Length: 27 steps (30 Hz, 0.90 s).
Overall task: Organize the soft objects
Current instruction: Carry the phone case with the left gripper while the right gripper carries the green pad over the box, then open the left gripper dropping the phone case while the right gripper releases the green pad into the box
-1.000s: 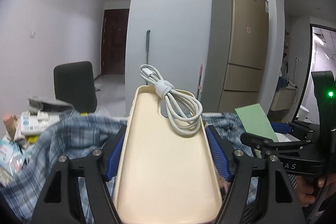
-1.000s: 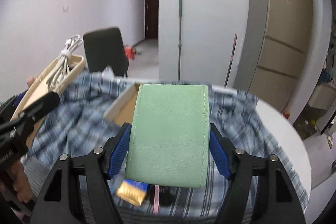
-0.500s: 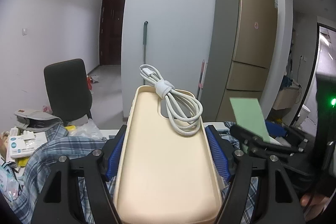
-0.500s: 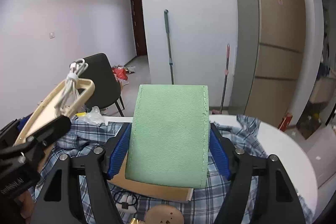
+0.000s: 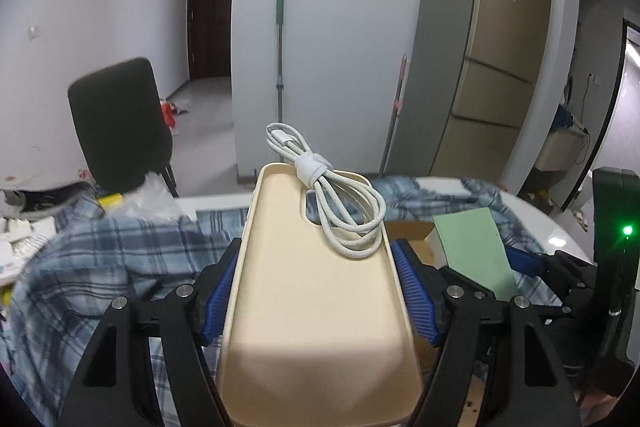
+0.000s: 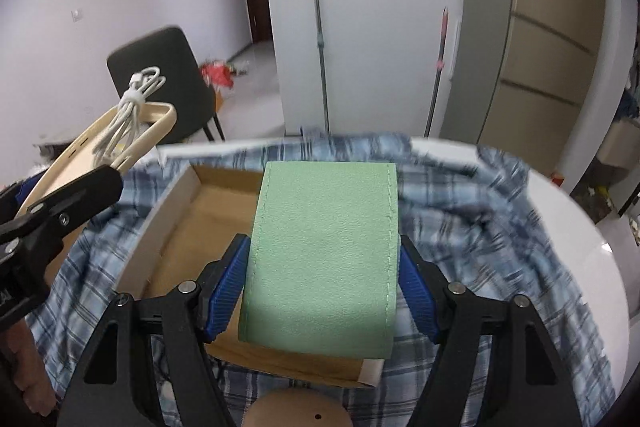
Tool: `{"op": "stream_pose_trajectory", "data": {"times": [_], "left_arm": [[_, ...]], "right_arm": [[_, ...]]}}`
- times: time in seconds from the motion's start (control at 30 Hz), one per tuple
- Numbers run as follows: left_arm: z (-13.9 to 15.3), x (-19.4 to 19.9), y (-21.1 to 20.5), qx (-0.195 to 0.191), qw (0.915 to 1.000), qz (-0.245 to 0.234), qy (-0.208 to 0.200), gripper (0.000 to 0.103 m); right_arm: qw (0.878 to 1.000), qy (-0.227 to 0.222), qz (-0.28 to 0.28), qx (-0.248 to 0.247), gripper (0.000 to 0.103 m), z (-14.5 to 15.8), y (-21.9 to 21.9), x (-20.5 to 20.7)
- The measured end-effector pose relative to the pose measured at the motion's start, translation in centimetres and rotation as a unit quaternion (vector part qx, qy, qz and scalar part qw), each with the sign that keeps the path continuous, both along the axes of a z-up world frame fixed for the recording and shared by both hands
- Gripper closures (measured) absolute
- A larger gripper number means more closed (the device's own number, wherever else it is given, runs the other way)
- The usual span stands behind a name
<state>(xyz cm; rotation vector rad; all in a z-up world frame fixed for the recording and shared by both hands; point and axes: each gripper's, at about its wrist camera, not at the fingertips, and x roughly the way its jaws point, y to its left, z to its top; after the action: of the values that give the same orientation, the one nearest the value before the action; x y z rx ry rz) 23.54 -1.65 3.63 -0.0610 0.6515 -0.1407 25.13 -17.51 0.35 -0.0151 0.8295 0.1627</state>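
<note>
My left gripper (image 5: 318,291) is shut on a beige soft phone case (image 5: 316,307) with a coiled white cable (image 5: 336,207) lying on its far end. My right gripper (image 6: 322,279) is shut on a green soft pouch (image 6: 324,255), held above an open cardboard box (image 6: 188,219). The box sits on a blue plaid shirt (image 6: 480,227) spread over a white round table (image 6: 592,239). The left gripper with the case (image 6: 100,147) shows at the left of the right wrist view. The green pouch (image 5: 476,247) shows at the right of the left wrist view.
A black chair (image 5: 120,123) stands behind the table on the left. A mop (image 6: 318,27) and a tall fridge (image 5: 492,67) stand at the back. Clutter (image 5: 24,227) lies at the table's left edge. A round wooden object (image 6: 300,411) lies in front of the box.
Both grippers first tilted up, then tilted back down toward the table. The box now lies under the green pouch. Both holds are unchanged.
</note>
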Motion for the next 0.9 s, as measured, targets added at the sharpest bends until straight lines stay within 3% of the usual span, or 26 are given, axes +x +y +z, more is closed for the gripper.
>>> {"op": "stream_pose_trajectory", "data": {"times": [0.17,0.43,0.5,0.63,0.9], "left_arm": [[-3.9,2.1,0.5,-0.003,0.9994,-0.004,0.035,0.029],[-7.3,3.8,0.4,0.001,0.9973,0.009,0.073,0.027],[-7.2,3.7,0.8,-0.002,0.9981,0.011,0.06,0.01],[-6.1,2.9,1.6,-0.016,0.9993,0.026,0.021,0.01],[-4.0,2.0,1.8,-0.003,0.9997,0.026,0.0,0.01]], "right_arm": [[0.999,0.041,0.007,-0.008,0.033,-3.3,0.2,1.0],[0.998,0.064,0.012,-0.001,0.03,-4.5,0.2,1.2],[0.997,0.072,0.009,0.001,0.019,-4.9,0.0,1.4],[0.998,0.07,0.008,0.002,0.017,-4.7,0.0,1.3],[0.999,0.049,0.004,0.005,0.017,-2.6,-0.5,0.7]]}}
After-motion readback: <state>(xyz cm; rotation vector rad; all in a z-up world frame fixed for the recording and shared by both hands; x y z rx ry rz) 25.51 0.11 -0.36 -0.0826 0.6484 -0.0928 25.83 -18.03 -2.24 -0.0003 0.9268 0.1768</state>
